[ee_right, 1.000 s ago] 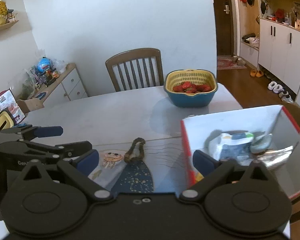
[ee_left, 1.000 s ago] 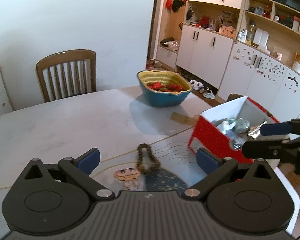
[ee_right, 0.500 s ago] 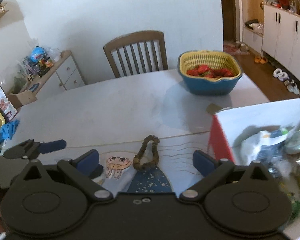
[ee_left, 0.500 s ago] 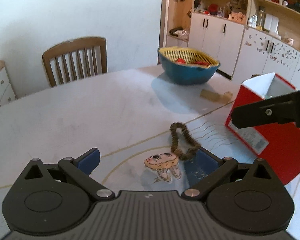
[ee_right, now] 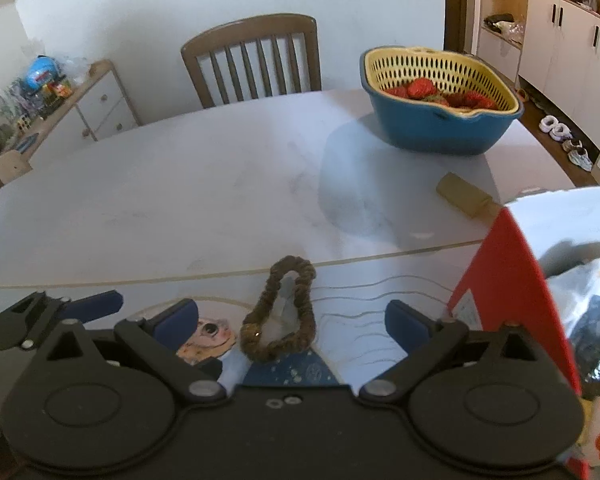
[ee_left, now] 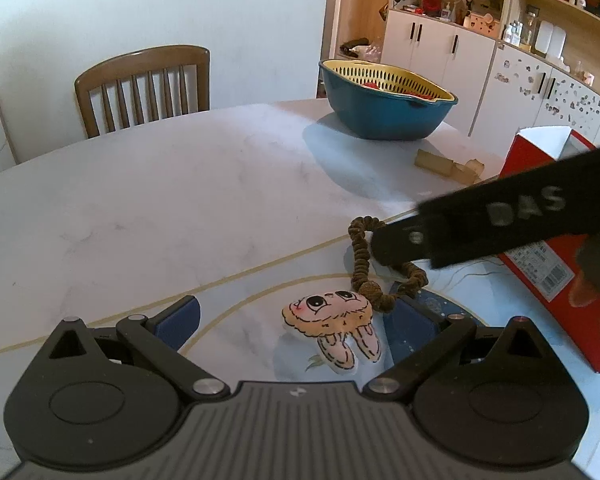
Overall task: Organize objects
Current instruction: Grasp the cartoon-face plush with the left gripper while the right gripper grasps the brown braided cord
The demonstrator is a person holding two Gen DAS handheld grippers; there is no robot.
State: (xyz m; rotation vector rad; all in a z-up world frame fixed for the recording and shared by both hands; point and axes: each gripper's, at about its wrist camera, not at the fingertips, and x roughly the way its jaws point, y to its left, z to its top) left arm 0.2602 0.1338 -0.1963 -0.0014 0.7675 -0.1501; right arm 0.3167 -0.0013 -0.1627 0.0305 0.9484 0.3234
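A brown hair scrunchie (ee_left: 362, 266) (ee_right: 278, 314) lies on the table beside a cartoon bunny patch (ee_left: 334, 318) (ee_right: 208, 340). My left gripper (ee_left: 296, 318) is open, low over the table, with the patch between its fingers. My right gripper (ee_right: 292, 318) is open, with the scrunchie between its fingers; one of its fingers (ee_left: 480, 226) crosses the left wrist view and covers part of the scrunchie. A red box (ee_left: 548, 216) (ee_right: 512, 272) with packets inside stands at the right.
A blue bowl with a yellow strainer (ee_left: 388, 100) (ee_right: 440, 96) holding strawberries stands at the far right of the table. A small brown block (ee_left: 446, 164) (ee_right: 464, 196) lies near it. A wooden chair (ee_left: 144, 88) (ee_right: 256, 60) stands behind the table.
Both grippers have dropped lower and closer to the scrunchie and patch. The right gripper's finger has moved in over the scrunchie in the left wrist view.
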